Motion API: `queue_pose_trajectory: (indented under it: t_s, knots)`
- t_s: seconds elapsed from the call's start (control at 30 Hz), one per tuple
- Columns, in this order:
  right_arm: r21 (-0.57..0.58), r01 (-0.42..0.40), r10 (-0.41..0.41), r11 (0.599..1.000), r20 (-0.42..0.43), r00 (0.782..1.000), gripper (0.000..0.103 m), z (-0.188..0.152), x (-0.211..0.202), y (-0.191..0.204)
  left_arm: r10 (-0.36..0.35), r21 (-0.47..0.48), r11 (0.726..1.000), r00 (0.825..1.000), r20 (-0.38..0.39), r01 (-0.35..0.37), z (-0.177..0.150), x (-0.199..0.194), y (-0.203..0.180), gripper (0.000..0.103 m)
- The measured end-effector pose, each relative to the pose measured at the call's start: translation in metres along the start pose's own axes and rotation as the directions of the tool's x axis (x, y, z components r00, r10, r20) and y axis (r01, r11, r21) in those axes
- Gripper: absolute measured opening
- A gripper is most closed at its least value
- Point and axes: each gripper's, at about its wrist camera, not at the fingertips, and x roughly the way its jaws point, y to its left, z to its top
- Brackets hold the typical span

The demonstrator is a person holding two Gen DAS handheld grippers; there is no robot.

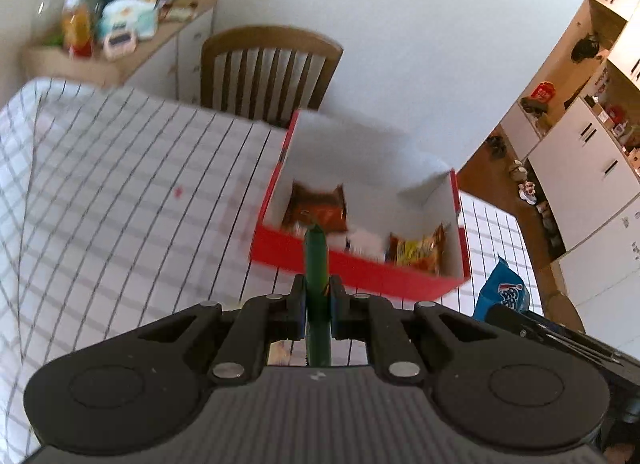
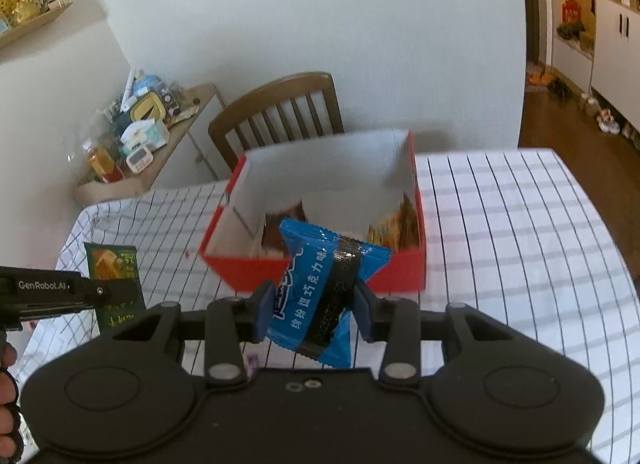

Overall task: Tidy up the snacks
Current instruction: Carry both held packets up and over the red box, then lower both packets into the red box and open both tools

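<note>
Checked cloth covers the table (image 2: 500, 223); ahead of both tools sits a red box (image 2: 320, 268) already holding several snack packets. Left tool (image 1: 318, 296) pinches a green packet (image 1: 316, 260) edge-on; right tool (image 2: 314, 306) clamps a blue packet (image 2: 320, 284). Both remain to be dropped in.

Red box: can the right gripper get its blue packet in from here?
Probably yes. The red box is open-topped just ahead, bare floor mid-box, and the right gripper holds the blue packet clear of the rim.
</note>
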Motion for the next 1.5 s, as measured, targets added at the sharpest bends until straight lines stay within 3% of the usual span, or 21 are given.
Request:
queue_pose_trajectory:
  t_s: [0.33,0.57,1.03,1.5]
  knots:
    - [-0.037,0.009,-0.009,0.999,-0.010,1.000,0.040,0.047,0.049,-0.004,0.071,0.062,0.996,0.997,0.009,-0.071,0.056,0.056,-0.028,0.010]
    - [-0.055,0.021,-0.024,0.998,-0.061,0.998,0.040,0.058,0.092,-0.011,0.112,0.088,0.990,0.993,-0.031,-0.108,0.071,0.105,-0.038,0.010]
    - [-0.083,0.042,-0.056,0.996,-0.179,0.982,0.040,0.051,0.168,-0.028,0.130,0.149,0.983,0.981,-0.142,-0.108,0.063,0.187,-0.048,0.010]
    - [-0.140,0.051,-0.083,0.989,-0.233,0.969,0.042,0.040,0.186,-0.026,0.140,0.179,0.979,0.965,-0.222,-0.101,0.047,0.220,-0.048,0.011]
